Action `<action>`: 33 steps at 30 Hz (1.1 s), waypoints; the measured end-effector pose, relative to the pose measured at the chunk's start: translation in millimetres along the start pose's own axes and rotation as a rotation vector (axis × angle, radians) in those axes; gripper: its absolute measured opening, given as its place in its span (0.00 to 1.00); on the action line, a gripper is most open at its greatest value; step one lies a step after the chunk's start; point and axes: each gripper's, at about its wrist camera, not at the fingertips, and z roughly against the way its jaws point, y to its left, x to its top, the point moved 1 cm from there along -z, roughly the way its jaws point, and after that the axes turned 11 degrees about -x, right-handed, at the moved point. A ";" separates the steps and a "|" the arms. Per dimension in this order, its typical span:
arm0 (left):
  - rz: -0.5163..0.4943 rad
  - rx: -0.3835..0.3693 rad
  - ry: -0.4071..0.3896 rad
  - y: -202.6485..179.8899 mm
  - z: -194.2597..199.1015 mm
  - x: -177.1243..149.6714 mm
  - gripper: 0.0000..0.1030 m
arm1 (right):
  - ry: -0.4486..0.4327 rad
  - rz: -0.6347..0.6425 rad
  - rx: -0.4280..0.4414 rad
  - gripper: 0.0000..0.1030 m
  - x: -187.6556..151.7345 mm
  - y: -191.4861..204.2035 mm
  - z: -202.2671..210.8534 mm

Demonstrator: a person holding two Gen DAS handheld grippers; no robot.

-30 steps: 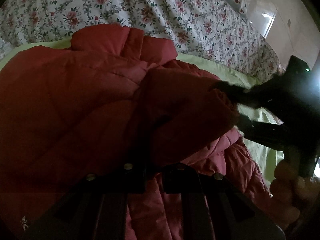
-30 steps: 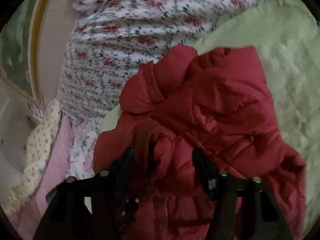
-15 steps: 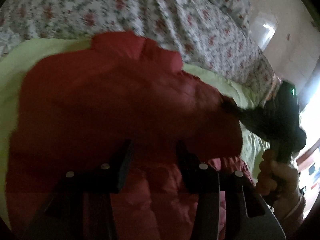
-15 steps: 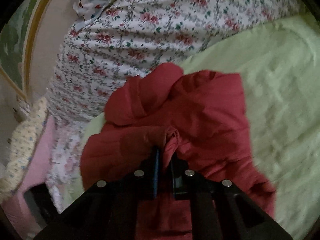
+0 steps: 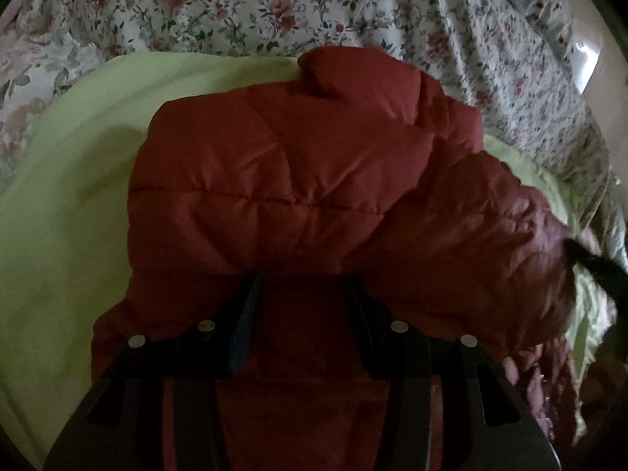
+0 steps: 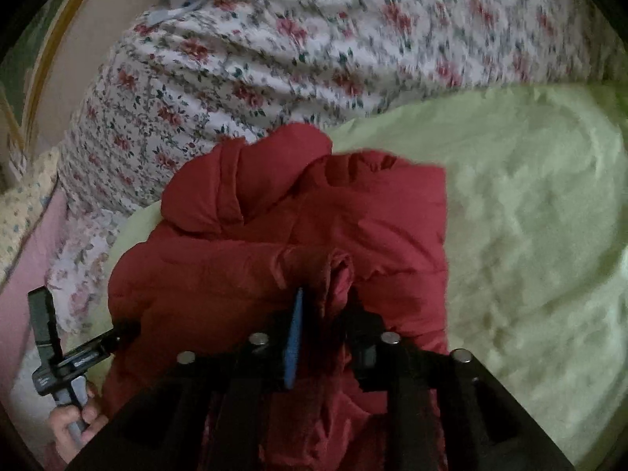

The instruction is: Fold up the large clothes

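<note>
A red quilted puffer jacket (image 5: 298, 180) lies bunched on a light green sheet (image 5: 66, 204). It also shows in the right wrist view (image 6: 314, 227). My left gripper (image 5: 304, 294) has its jaws wide apart, and the jacket's fold hides the fingertips. My right gripper (image 6: 325, 302) is shut on a bunched fold of the jacket. The right gripper's dark tip shows at the right edge of the left wrist view (image 5: 592, 267). The left gripper and the hand that holds it show at the lower left of the right wrist view (image 6: 74, 357).
A floral bedcover (image 5: 274, 8) lies behind the green sheet and shows in the right wrist view (image 6: 314, 39) too. A pink cloth (image 6: 27, 274) and a wooden frame (image 6: 51, 59) are at the left. The green sheet (image 6: 530, 235) spreads out to the right.
My left gripper went from nearly closed to wide open and drew back from the jacket. My right gripper closed on a jacket fold and keeps hold of it. The jacket now lies more folded over.
</note>
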 end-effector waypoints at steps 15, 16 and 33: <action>0.007 -0.001 -0.023 -0.9 23.1 -3.9 0.42 | 0.084 0.173 -0.070 0.37 -44.0 34.2 -32.7; 0.006 0.008 -0.035 0.8 28.5 -5.3 0.42 | 0.090 0.149 -0.052 0.37 -44.7 28.4 -36.3; 0.023 0.054 0.035 15.7 18.9 -16.5 0.46 | 0.107 0.130 -0.038 0.37 -42.5 23.0 -38.9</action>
